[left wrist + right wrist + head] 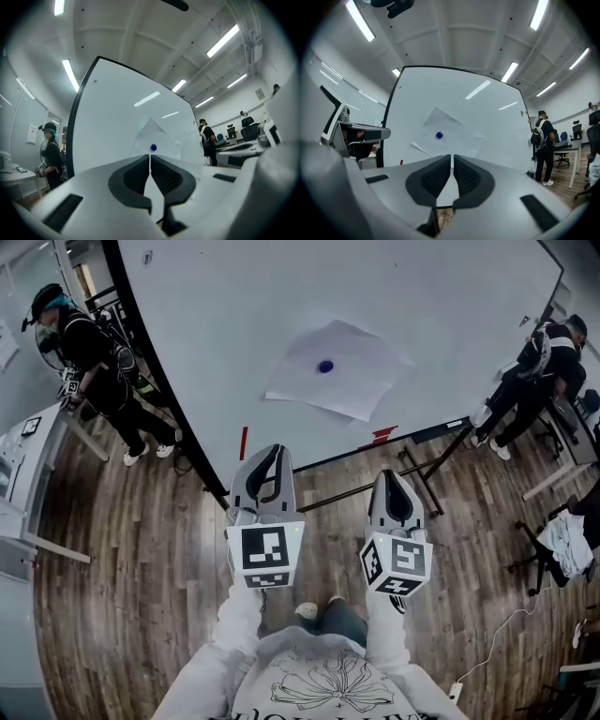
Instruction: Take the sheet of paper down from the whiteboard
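Far left of the left gripper [265, 450]: one white table [28, 456]; one person in dark clothes [94, 357], standing on the wood floor [131, 559] at the edge of the whiteboard [216, 306].

Ahead of the left gripper, slightly left: one short red stick [243, 442] at the whiteboard's lower edge, apart from the jaws.

Left gripper: held level and pointed at the whiteboard. Jaws together, pads meeting at the tips, nothing between them. Marker cube [265, 554] at its rear, above a pale sleeve.

Ahead, between the lines of the two grippers: one sheet of paper [352, 381], white, hanging askew on the whiteboard and pinned near its middle by one round blue magnet [325, 366]. Well apart from both grippers. The left gripper view has the magnet straight above the jaw line; the right gripper view has it a little to the left.

Right gripper [392, 476]: level and beside the left one, also facing the whiteboard. Jaws closed tip to tip and empty. Marker cube [397, 563] at its rear.

Ahead of the right gripper: one red mark [382, 435] at the whiteboard's lower edge; dark stand legs [427, 470] below it.

Far right of the right gripper: one person with a backpack [539, 381]; one chair draped with pale cloth [567, 540]; one white cable [497, 634] on the floor.
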Demonstrator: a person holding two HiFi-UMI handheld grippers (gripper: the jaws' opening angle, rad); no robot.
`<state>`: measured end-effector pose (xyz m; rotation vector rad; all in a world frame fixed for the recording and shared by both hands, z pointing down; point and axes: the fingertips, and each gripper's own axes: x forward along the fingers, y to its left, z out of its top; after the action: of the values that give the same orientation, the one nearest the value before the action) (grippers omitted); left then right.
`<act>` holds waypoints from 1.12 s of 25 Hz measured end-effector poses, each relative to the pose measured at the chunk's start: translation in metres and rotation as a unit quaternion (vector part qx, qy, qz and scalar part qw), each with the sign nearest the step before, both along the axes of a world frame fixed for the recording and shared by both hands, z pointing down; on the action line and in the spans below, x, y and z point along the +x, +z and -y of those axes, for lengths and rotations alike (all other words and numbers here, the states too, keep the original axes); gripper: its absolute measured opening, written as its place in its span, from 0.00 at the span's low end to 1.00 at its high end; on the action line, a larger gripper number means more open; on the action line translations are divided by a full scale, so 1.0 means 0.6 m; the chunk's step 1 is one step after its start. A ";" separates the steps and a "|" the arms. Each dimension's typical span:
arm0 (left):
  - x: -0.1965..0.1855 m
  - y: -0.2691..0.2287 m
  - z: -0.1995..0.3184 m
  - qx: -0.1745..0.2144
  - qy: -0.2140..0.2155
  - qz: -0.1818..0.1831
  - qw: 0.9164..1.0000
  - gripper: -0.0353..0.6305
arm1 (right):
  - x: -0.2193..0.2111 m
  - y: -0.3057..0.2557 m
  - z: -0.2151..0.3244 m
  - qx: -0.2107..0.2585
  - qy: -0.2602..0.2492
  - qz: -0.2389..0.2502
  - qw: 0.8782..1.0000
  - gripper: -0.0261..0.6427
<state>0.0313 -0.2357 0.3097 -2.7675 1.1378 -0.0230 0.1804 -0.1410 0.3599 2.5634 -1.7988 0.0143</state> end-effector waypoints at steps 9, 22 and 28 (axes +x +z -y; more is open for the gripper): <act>0.064 -0.053 0.074 0.032 -0.028 -0.003 0.999 0.07 | 0.046 -0.011 0.112 0.003 -0.071 -0.009 0.997 0.05; 0.165 -0.135 0.148 0.097 -0.076 0.026 0.992 0.21 | 0.086 -0.076 0.250 0.038 -0.207 -0.047 0.976 0.05; 0.208 -0.147 0.177 0.105 -0.079 0.076 0.988 0.28 | 0.086 -0.080 0.283 0.038 -0.260 -0.057 0.963 0.06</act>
<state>0.1561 -0.3416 0.2214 -2.4420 1.2394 -0.1231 0.2323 -0.3107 0.3122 1.9993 -2.3951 -0.2049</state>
